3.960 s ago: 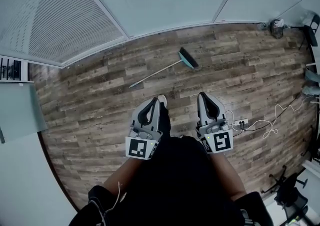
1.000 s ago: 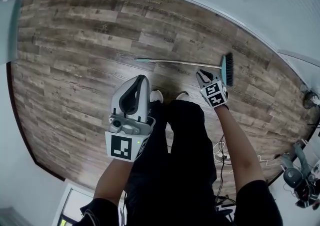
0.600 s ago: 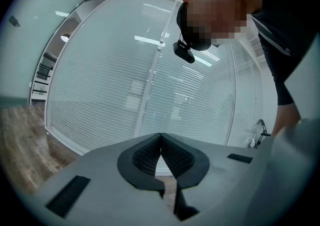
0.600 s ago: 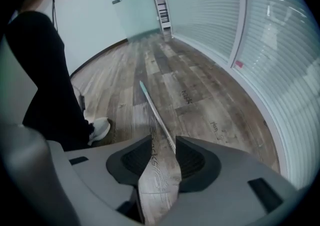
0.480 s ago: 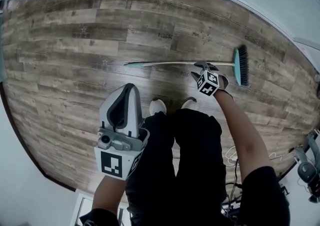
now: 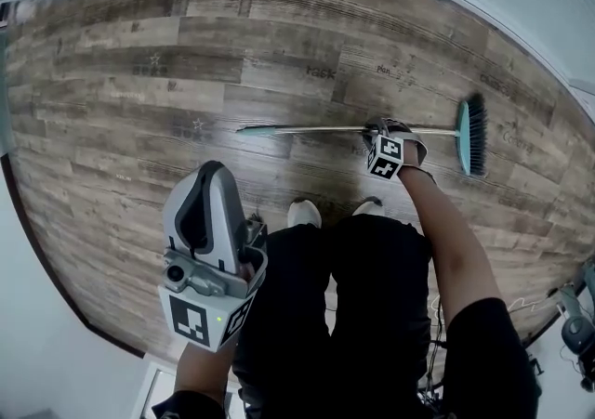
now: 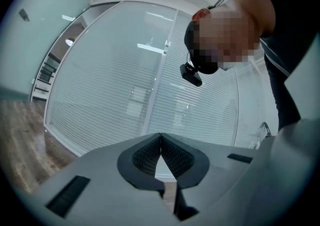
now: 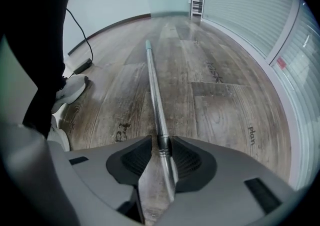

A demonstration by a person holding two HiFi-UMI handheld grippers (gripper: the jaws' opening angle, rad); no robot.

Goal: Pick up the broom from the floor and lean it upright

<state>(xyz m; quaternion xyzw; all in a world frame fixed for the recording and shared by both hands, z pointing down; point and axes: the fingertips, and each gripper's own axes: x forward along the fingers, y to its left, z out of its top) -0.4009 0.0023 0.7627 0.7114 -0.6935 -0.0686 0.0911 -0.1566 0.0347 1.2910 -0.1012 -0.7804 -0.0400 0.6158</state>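
We record the broom (image 6: 307, 130) lying flat on the wood-pattern floor (image 6: 139, 73). It runs left to right across the middle of the head view, with its teal end at centre left and its teal brush head (image 6: 472, 134), dark bristles showing, towards the right edge. The right gripper (image 6: 390, 127) points down at the broom right of centre, a little short of the brush head. In the right gripper view, the jaws of the right gripper (image 8: 162, 142) stand apart astride the metal handle (image 8: 153, 84). The handle lies close against the pad at frame right, and a sliver of floor shows between it and the pad at frame left, so we find no clamp on it. The left gripper (image 6: 212, 171) is held at the lower left of the head view, well apart from the broom. The left gripper view shows this left gripper (image 7: 160, 135) with its 2 jaw tips meeting, clenched on nothing, facing a wall of slatted blinds (image 7: 110, 84). 2 pale shoes (image 6: 304, 213) stand just below the handle in the head view.
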